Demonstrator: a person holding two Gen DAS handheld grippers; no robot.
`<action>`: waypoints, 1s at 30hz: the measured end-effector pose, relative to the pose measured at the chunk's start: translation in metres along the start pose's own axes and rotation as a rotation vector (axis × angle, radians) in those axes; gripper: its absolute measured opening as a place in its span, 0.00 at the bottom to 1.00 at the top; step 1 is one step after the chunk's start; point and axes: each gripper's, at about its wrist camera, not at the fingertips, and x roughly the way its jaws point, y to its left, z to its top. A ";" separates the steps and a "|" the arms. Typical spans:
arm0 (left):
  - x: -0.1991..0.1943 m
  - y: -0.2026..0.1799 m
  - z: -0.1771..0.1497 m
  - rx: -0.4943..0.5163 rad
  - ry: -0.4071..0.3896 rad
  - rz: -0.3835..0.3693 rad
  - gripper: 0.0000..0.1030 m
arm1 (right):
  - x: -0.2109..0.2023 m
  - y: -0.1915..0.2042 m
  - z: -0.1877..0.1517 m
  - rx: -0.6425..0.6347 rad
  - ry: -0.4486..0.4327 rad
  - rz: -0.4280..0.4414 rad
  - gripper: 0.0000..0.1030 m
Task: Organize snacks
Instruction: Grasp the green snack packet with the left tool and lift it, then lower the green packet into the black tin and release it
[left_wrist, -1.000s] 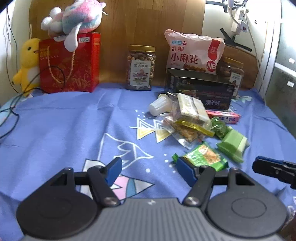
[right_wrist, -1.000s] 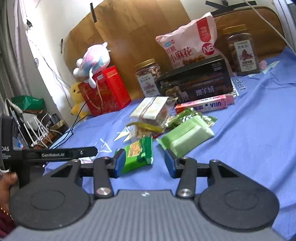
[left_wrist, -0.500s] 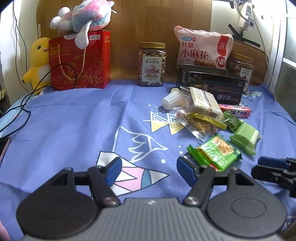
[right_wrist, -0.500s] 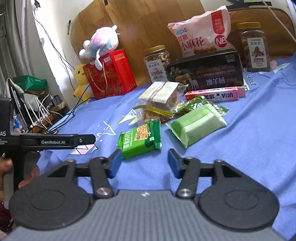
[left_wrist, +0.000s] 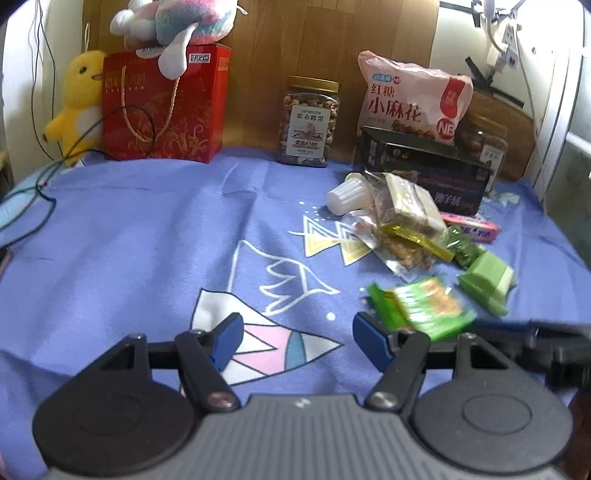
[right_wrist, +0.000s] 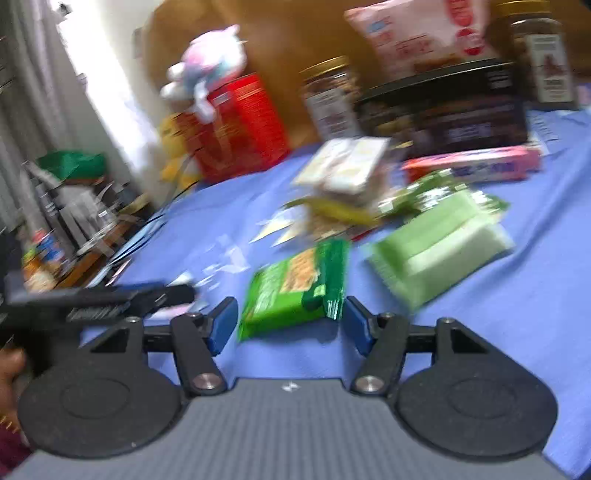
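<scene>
Blue cloth (left_wrist: 129, 229) with a white line drawing covers the whole work surface; wooden board (left_wrist: 306, 48) stands behind it.

Red gift bag (left_wrist: 166, 107) stands at back left, a plush (left_wrist: 177, 18) lying on top of it and a yellow duck (left_wrist: 79, 99) leaning at its left side. Pink bag (left_wrist: 410, 99) of snacks stands at back right, on or just behind a black tin (left_wrist: 428, 173). Nut jar (left_wrist: 310, 120) stands upright between the red gift bag and the tin; a second jar (left_wrist: 484, 144) sits behind the tin's right end.

In front of the tin is the loose snack pile: clear pack (left_wrist: 406, 206) of pale bars tilted on other wrappers, white cup (left_wrist: 349, 194) on its side touching the pile's left edge, pink box (left_wrist: 472, 227) flat along the tin's foot, pale green pack (left_wrist: 487, 277) at the pile's right.

Green packet (right_wrist: 295, 288) lies flat on the cloth, nearest the grippers and apart from the pile.

Right gripper (right_wrist: 288, 325): jaws are opening, wide apart; the near edge of the green packet sits between the blue fingertips (right_wrist: 221, 325), with no pad seen pressing on it. View is motion-blurred.

Left gripper (left_wrist: 295, 341): jaws parted about halfway, holding nothing, only cloth between them; the green packet lies just past its right finger.
</scene>
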 end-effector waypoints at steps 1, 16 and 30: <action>0.000 0.001 0.001 -0.009 0.000 -0.010 0.65 | -0.001 0.005 -0.002 -0.019 0.006 0.017 0.63; 0.032 -0.032 0.008 0.002 0.097 -0.284 0.67 | 0.010 0.029 -0.006 -0.308 0.012 -0.173 0.74; 0.034 -0.049 -0.002 0.006 0.101 -0.357 0.51 | 0.022 0.038 -0.014 -0.378 0.012 -0.215 0.55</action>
